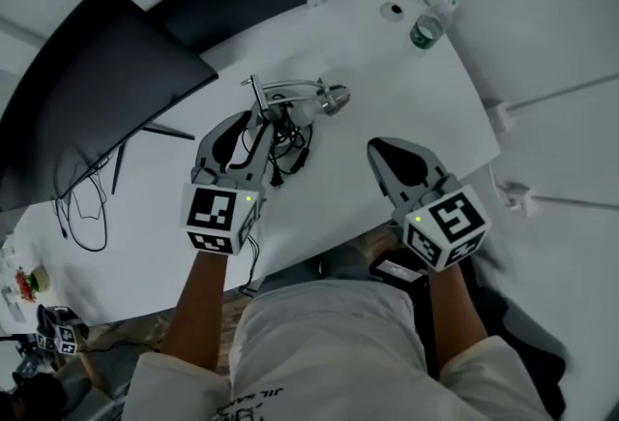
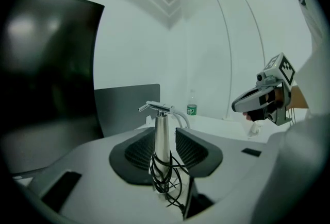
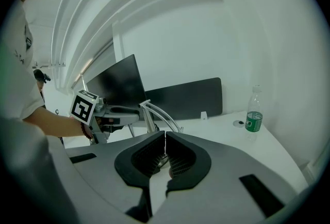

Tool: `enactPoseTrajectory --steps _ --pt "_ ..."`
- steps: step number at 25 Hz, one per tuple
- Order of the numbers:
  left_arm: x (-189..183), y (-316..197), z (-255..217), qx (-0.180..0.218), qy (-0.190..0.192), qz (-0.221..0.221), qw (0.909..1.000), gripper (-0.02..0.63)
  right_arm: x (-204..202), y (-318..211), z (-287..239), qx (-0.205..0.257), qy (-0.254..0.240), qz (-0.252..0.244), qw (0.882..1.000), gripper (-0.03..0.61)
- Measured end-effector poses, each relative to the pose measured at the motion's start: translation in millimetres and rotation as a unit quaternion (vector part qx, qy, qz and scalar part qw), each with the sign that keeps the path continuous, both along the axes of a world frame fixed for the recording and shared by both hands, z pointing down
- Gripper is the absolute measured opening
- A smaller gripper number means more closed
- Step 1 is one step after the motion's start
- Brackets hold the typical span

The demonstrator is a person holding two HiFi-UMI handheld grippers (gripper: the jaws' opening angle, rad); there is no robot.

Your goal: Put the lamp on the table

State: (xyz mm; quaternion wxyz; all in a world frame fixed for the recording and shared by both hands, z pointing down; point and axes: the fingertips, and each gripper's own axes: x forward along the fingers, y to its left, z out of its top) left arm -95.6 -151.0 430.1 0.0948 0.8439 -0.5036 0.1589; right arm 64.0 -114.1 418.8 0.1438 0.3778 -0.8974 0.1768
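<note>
White table [image 1: 416,109], monitor [image 1: 97,100] beside lamp [image 1: 327,100], tangled cord [image 1: 286,144] at base, bottle [image 1: 428,25] beyond

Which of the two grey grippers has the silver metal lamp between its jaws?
The left gripper: the lamp stands between its parted jaws. The right gripper has shut, empty jaws.

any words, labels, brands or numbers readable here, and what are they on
No text can be read for certain.
shirt: a line of print at the picture's lower edge, too blurred to read
water bottle: green label, print too small to read
cube on the left gripper and cube on the right gripper: black-and-white square markers only, no words or numbers
</note>
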Motion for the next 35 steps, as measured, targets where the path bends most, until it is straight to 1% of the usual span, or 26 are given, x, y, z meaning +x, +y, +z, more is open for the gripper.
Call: enactPoseTrajectory --steps 2,6,11,17,21,24,28,35 --pt "-2 8 -4 -0.002 0.008 -0.001 1.0 0.126 -1 2 -3 0.002 0.0 -0.001 1.0 0.032" --pt "-3 23 -15 0.001 0.021 -0.005 0.9998 0.099 -1 5 -8 0.008 0.0 0.0 1.0 0.032" --pt "-2 40 -31 0.0 0.056 -0.012 0.9983 0.041 -2 9 -14 0.015 -0.001 -0.004 1.0 0.032" --pt "7 59 -42 -0.006 0.063 -0.001 0.998 0.003 -8 14 -23 0.017 -0.003 -0.012 1.0 0.032" --pt "14 71 -41 -0.013 0.066 0.006 0.9977 0.003 -11 18 -25 0.016 -0.005 -0.015 1.0 0.032" --pt "19 77 -41 -0.021 0.072 0.003 0.9972 0.003 -15 18 -25 0.017 -0.006 -0.022 1.0 0.031" --pt "21 87 -35 -0.02 0.073 -0.002 0.9971 0.003 -21 22 -22 0.022 -0.002 -0.036 0.999 0.031" --pt "9 87 -36 -0.022 0.072 -0.016 0.997 0.003 -36 17 -22 0.022 0.003 -0.053 0.998 0.031"
